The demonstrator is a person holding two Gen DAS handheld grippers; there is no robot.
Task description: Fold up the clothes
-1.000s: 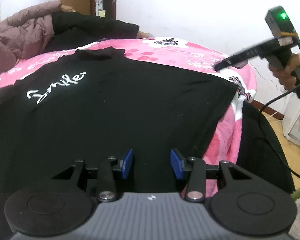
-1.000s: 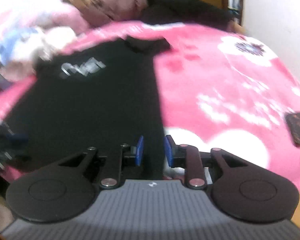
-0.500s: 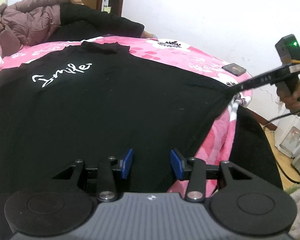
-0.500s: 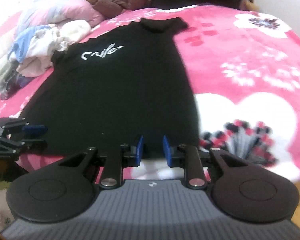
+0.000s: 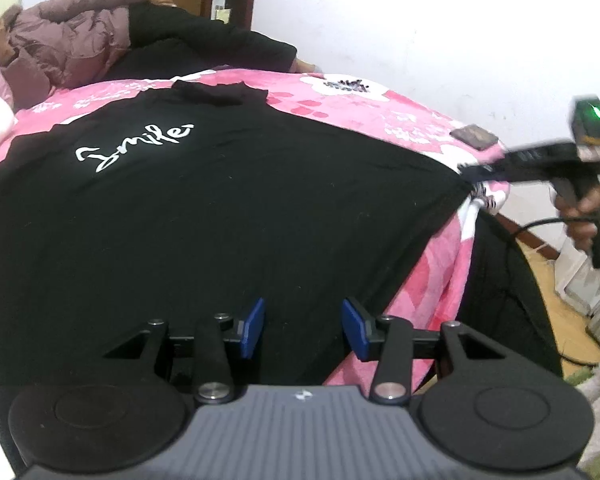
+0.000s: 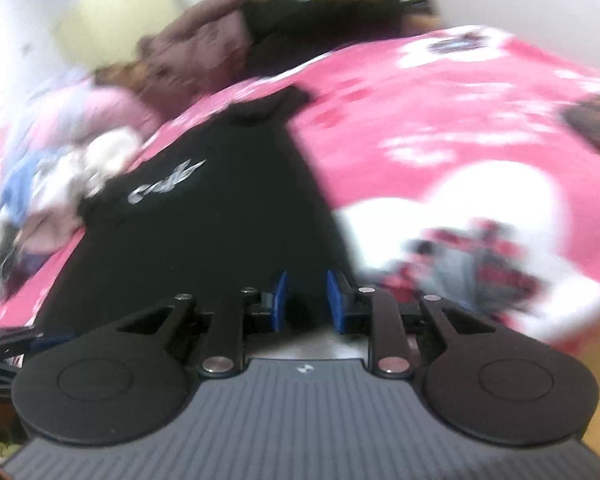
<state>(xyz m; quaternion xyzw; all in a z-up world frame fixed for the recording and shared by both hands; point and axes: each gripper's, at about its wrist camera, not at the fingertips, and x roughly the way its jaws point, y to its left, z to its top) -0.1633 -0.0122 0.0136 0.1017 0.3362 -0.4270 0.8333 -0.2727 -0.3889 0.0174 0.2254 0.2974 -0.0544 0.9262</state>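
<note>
Matte black shirt (image 5: 228, 216) flat on fleecy pink blanket (image 5: 380, 120). Left gripper (image 5: 303, 330) jaws apart; right gripper (image 6: 307, 302) narrowly apart at hem, grip unclear.

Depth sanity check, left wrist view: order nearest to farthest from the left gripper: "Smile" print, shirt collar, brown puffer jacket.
From the left gripper, fingers open over the black shirt's hem:
1. "Smile" print, mid-shirt, left of centre.
2. Shirt collar, at the shirt's far end, near centre.
3. Brown puffer jacket, beyond the pink blanket, far upper left.
</note>
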